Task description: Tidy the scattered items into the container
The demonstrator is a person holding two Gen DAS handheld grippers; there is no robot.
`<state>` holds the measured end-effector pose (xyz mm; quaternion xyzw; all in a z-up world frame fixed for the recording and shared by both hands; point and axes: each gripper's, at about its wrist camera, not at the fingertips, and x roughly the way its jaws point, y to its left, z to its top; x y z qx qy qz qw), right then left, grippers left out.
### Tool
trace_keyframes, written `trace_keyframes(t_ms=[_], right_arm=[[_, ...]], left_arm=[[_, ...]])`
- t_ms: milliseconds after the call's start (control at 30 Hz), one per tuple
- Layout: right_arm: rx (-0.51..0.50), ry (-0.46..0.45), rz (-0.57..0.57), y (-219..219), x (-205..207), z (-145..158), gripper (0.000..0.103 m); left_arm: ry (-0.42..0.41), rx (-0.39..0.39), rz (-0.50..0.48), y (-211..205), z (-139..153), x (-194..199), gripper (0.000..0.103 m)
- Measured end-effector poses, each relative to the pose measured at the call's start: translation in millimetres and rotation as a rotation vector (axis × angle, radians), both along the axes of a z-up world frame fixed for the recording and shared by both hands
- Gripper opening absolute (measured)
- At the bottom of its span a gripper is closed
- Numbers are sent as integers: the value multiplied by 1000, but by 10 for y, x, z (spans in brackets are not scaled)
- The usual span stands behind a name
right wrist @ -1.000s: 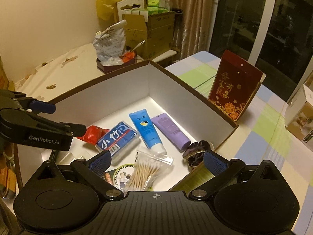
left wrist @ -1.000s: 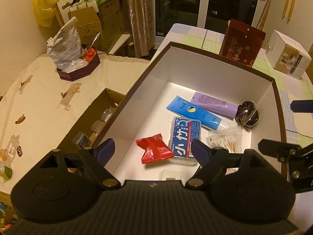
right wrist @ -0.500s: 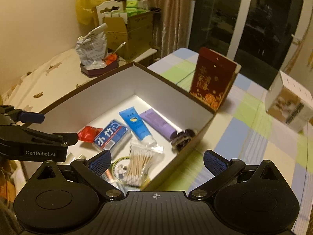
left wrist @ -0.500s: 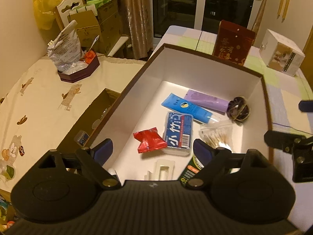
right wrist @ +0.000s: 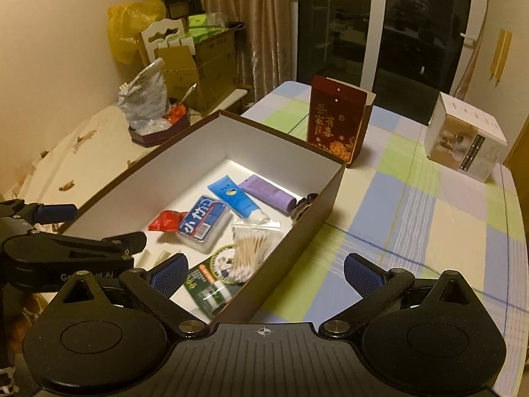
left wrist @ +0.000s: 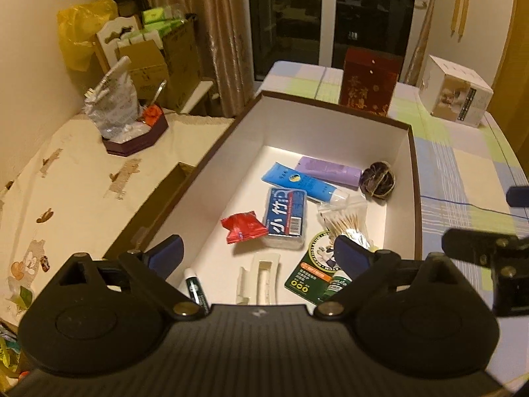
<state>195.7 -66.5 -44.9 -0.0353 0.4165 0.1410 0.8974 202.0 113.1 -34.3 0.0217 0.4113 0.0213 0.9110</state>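
A brown box with a white inside (left wrist: 330,109) (right wrist: 284,135) stands on the checked tablecloth. It holds a red packet (left wrist: 243,230), a blue floss case (left wrist: 286,216), a blue tube (left wrist: 299,182), a purple tube (left wrist: 327,172), a dark scrunchie (left wrist: 378,183), a bag of cotton swabs (right wrist: 249,248), a green card pack (left wrist: 314,271) and a white plastic piece (left wrist: 261,278). My left gripper (left wrist: 258,254) hangs open above the box's near end, holding nothing. Over the box's near right corner, my right gripper (right wrist: 264,273) is open and holds nothing.
A red gift bag (right wrist: 337,122) stands just behind the box, with a white carton (right wrist: 466,142) at the far right. The tablecloth (right wrist: 413,215) stretches to the right. To the left, a beige-covered surface carries a purple tray with a crumpled bag (left wrist: 132,132); cardboard boxes stand behind it.
Both grippers have drawn back and upward from the box, so more of its near end and the table shows. Both stayed open, and the items in the box have not moved.
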Motion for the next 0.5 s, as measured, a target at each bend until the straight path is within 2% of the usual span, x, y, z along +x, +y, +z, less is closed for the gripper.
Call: trace_keyframes(t_ms=[233, 500], right_arm=[[15, -24, 1, 34, -262, 136, 103], [38, -27, -31, -37, -507, 212, 103]], left_arm=[[-54, -14, 32, 38, 166, -280, 100], [-42, -55, 2, -60, 322, -587, 100]])
